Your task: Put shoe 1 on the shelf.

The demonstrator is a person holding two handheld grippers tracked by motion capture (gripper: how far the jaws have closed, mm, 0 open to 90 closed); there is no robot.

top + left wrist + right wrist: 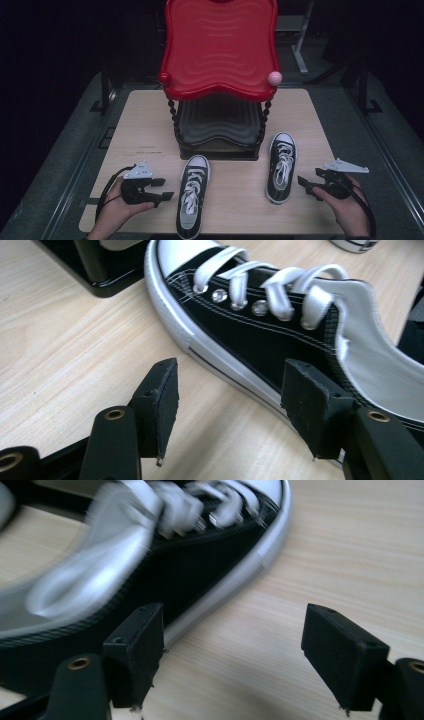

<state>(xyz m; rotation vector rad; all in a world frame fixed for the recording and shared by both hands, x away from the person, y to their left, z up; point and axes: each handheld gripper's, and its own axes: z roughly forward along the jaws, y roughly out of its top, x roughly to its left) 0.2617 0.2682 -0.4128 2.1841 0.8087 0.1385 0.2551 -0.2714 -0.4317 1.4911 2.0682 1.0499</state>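
1. Two sneakers lie toes-up on the table (150, 125) below a red rack (220, 50).
2. Left gripper (167, 189), jaws wide and empty, sits at 9 o'clock of the left sneaker (192, 197).
3. Right gripper (302, 186), jaws apart and empty, sits at 3 o'clock of the right sneaker (281, 167).

black grippers; square fingers (160, 405); brass screws; grey three-cornered plates; black cables

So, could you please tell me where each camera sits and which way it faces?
High view: above the person's side, looking forward and down on the table, red rack, two shoes; both hands and claws show.
Left gripper view: on the left claw, looking along its open jaws at the left shoe.
Right gripper view: on the right claw, open jaws facing the right shoe, blurred.
Shared: each shoe appears in the high view and one gripper view.
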